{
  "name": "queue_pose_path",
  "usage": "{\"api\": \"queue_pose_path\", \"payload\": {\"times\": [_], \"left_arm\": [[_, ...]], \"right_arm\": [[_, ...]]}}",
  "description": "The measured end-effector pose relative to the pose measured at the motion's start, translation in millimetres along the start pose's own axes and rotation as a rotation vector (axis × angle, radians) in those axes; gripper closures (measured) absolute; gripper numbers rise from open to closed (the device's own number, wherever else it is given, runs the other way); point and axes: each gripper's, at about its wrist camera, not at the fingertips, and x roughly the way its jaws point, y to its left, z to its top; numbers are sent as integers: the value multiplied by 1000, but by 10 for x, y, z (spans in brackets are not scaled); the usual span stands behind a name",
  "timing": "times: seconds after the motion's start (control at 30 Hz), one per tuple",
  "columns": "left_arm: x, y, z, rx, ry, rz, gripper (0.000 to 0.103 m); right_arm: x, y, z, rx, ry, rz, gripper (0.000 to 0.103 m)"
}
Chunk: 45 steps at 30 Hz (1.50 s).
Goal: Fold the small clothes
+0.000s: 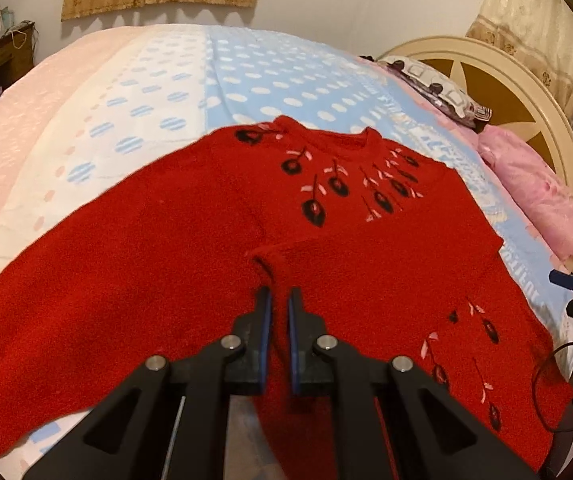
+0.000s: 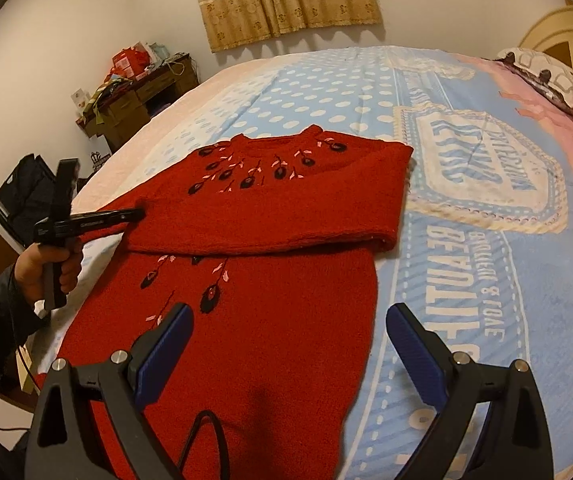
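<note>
A red knitted sweater (image 1: 134, 264) with black and pink flower embroidery lies flat on the bed. One sleeve is folded across its chest (image 2: 286, 216). My left gripper (image 1: 279, 300) is shut on the cuff of that sleeve (image 1: 274, 264), low over the sweater's middle; it also shows in the right wrist view (image 2: 126, 214) at the sweater's left side. My right gripper (image 2: 290, 328) is open and empty, above the sweater's lower body (image 2: 278, 360) near its right edge.
The bed has a blue polka-dot cover (image 2: 466, 280) with a printed badge. Pink pillows (image 1: 526, 184) and a headboard (image 1: 498, 92) are at the right. A cluttered dresser (image 2: 134, 96) and a black bag (image 2: 22, 192) stand left of the bed. A black cable (image 2: 202, 432) hangs under my right gripper.
</note>
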Motion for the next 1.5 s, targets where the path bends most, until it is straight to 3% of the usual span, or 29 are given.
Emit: {"api": "queue_pose_path", "payload": {"times": [0.23, 0.5, 0.57, 0.63, 0.8, 0.87, 0.93, 1.1, 1.2, 1.3, 1.4, 1.5], "left_arm": [[13, 125, -32, -30, -7, 12, 95], [71, -1, -77, -17, 15, 61, 83], [-6, -38, -100, 5, -15, 104, 52], [-78, -70, -135, 27, -47, 157, 36], [-29, -95, -229, 91, -25, 244, 34], [4, -77, -281, 97, -12, 241, 34], [-6, -55, -314, 89, -14, 237, 34], [-6, -40, -348, 71, -3, 248, 30], [-31, 25, -369, 39, -5, 259, 28], [-63, 51, -403, 36, -16, 281, 26], [-62, 92, -415, 19, -18, 262, 24], [-38, 77, -407, 23, -15, 274, 22]], "right_arm": [[-38, 133, 33, -49, 0, 6, 6], [290, 249, 361, -117, 56, 54, 6], [474, 285, 511, -145, 68, 45, 6], [668, 308, 622, -168, 90, 30, 6], [1231, 123, 697, -93, 193, 21, 6], [1396, 118, 606, -105, 255, 12, 6], [1353, 241, 566, -168, 248, -19, 6], [1245, 553, 582, -234, 221, 50, 6], [1480, 645, 499, -246, 285, 44, 6], [1484, 763, 432, -283, 259, -8, 6], [1346, 869, 382, -276, 237, 60, 6], [1338, 965, 296, -320, 247, 50, 6]]}}
